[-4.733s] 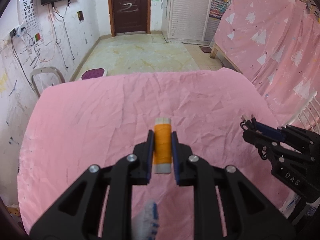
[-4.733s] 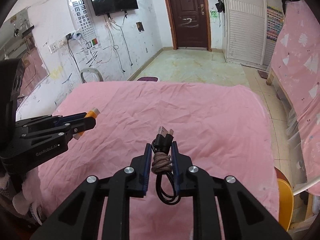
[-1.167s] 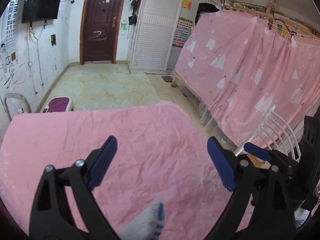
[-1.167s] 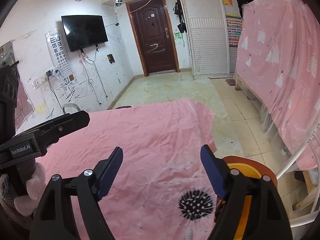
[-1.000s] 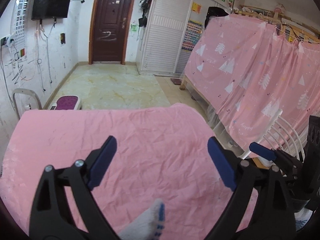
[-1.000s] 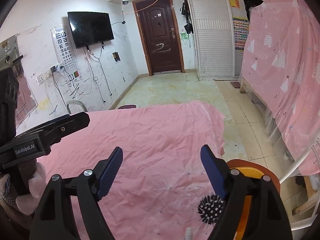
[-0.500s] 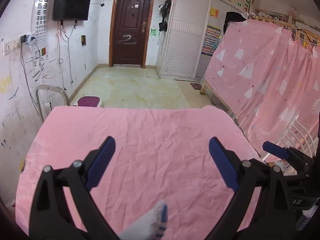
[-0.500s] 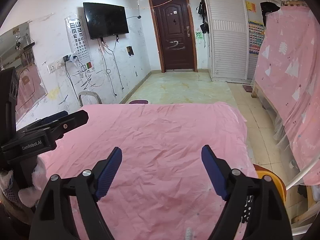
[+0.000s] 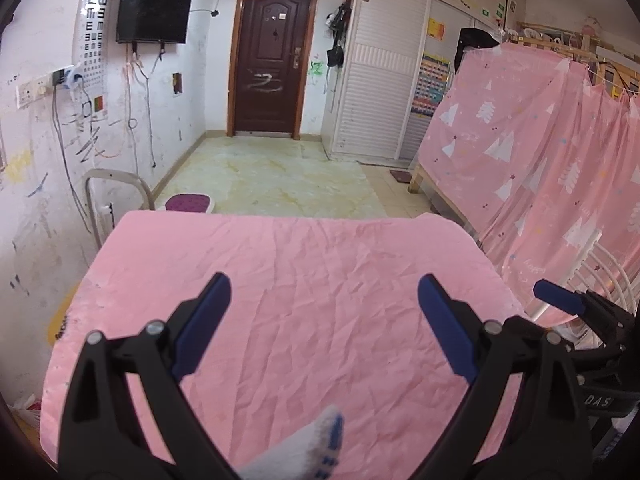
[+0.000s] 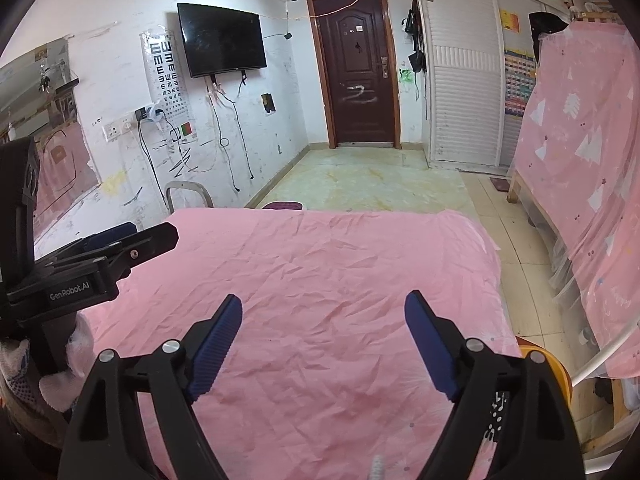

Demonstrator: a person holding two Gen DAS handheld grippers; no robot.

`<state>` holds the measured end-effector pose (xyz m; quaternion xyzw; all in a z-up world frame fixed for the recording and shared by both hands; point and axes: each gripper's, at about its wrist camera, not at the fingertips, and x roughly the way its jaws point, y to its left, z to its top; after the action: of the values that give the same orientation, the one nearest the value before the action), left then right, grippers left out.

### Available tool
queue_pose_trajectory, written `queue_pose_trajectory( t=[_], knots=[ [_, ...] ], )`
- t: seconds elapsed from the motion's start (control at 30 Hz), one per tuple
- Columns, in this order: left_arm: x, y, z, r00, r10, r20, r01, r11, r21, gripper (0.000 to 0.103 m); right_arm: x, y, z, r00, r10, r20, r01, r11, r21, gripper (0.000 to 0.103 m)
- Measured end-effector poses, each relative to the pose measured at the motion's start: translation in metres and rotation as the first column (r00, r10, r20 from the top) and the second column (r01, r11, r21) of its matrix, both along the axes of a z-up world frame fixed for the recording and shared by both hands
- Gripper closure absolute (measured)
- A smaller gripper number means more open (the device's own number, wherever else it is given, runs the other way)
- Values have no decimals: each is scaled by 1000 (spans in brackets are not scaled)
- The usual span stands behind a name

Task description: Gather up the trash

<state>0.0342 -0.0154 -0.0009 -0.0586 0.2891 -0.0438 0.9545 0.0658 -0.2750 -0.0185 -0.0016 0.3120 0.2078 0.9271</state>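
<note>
Across the lower frame of each wrist view, the left gripper (image 9: 322, 308) and right gripper (image 10: 323, 326) gape wide and empty over the pink sheet (image 9: 320, 280); an orange bin (image 10: 554, 368) shows lower right

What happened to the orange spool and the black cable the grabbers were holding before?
Both were let go. The left gripper, which pinched the orange thread spool, now has its jaws wide apart and empty. The right gripper, which held the coiled black cable, is open and empty too. Neither item shows now. The wrinkled pink sheet still covers the table.
</note>
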Motion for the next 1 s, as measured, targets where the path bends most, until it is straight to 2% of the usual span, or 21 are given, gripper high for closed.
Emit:
queue_pose_trajectory(
  t=[1.0],
  knots=[
    [-3, -1, 0, 1000, -1, 3, 1, 1000, 3, 12, -2, 2, 1, 1000, 4, 2, -4, 1000, -3, 27]
  ],
)
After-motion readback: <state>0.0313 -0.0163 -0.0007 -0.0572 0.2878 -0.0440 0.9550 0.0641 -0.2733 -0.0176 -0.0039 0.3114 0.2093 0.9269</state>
